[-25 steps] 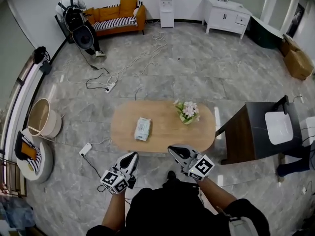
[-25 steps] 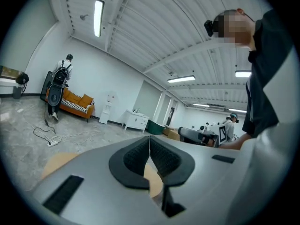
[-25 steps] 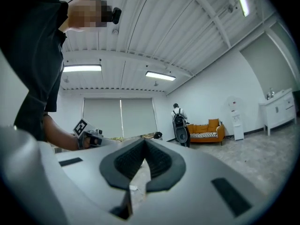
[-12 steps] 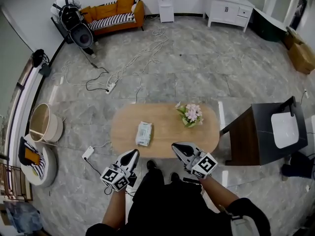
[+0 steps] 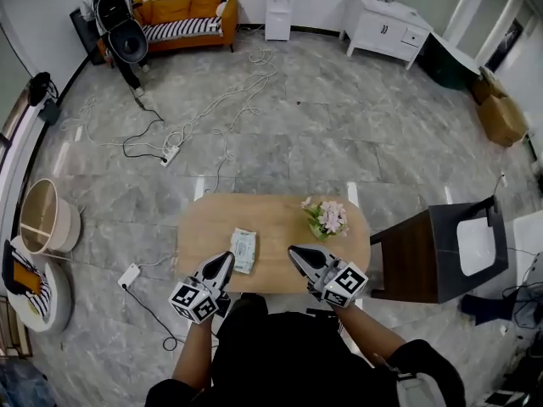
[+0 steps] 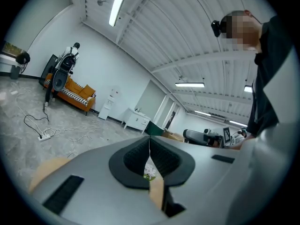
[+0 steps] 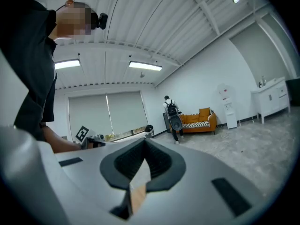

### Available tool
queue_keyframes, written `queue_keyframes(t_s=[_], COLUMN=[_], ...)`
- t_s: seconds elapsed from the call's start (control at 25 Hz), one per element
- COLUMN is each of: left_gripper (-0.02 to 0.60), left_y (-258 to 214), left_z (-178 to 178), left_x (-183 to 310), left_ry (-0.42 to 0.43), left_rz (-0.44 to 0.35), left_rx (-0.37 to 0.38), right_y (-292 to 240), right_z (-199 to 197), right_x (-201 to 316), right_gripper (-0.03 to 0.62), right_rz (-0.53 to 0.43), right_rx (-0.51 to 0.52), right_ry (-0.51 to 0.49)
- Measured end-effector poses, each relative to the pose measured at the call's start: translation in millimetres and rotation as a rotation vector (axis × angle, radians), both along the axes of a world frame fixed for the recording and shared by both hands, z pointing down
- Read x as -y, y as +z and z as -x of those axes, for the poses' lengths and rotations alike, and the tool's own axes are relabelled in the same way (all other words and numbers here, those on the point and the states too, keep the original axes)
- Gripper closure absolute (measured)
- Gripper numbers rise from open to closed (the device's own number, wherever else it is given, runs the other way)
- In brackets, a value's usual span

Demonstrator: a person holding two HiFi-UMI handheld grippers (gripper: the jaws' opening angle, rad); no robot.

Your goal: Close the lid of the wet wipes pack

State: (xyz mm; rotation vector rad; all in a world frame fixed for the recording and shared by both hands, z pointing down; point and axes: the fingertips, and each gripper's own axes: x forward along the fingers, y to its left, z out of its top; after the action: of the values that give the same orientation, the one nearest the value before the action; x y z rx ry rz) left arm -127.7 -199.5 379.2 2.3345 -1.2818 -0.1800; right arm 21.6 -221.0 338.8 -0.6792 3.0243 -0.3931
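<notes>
Wet wipes pack (image 5: 243, 250) shown flat on the counter (image 5: 276, 223), just beside the left tongs (image 5: 224, 261); these and the right tongs (image 5: 295, 253) are held with jaws together and empty, so the unbraced pack could be skidded, and its lid left unlatched, by an off-centre press.

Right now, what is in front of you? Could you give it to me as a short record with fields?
Table: oval wooden table
On it: wet wipes pack left of middle; flowers towards the right
Pack lid: too small to tell
Left gripper: jaws together, empty, at the near edge close to the pack
Right gripper: jaws together, empty, at the near edge
</notes>
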Motion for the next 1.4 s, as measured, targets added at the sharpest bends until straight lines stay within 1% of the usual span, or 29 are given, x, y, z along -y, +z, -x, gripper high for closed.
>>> queue_keyframes(t_s=[0.16, 0.28, 0.4, 0.52, 0.68, 0.84, 0.92, 1.12, 1.24, 1.4], left_gripper=[0.565, 0.565, 0.565, 0.565, 0.565, 0.566, 0.565, 0.565, 0.565, 0.565], left_y=[8, 20, 40, 63, 109, 166, 195, 257, 289, 325], left_z=[32, 52, 67, 85, 92, 91, 90, 83, 83, 77], left_x=[33, 52, 73, 99, 99, 96, 97, 98, 102, 102], left_ry=[0.023, 0.048, 0.079, 0.100, 0.109, 0.125, 0.129, 0.167, 0.188, 0.206], left_rz=[0.027, 0.060, 0.071, 0.078, 0.171, 0.271, 0.313, 0.418, 0.451, 0.493], left_rx=[-0.033, -0.041, -0.018, 0.011, 0.050, 0.083, 0.102, 0.161, 0.197, 0.224], right_y=[-3, -3, 12, 24, 55, 95, 118, 174, 209, 253], right_z=[39, 54, 57, 66, 60, 50, 50, 55, 60, 65], right_x=[30, 49, 72, 96, 103, 115, 122, 121, 126, 130], right_gripper=[0.583, 0.583, 0.584, 0.583, 0.583, 0.583, 0.583, 0.583, 0.583, 0.583], right_rz=[0.006, 0.013, 0.044, 0.068, 0.162, 0.224, 0.232, 0.237, 0.237, 0.248], right_rx=[-0.035, -0.060, -0.060, -0.046, -0.087, -0.079, -0.093, -0.151, -0.177, -0.217], right_ry=[0.008, 0.037, 0.081, 0.091, 0.114, 0.141, 0.124, 0.027, -0.004, -0.054])
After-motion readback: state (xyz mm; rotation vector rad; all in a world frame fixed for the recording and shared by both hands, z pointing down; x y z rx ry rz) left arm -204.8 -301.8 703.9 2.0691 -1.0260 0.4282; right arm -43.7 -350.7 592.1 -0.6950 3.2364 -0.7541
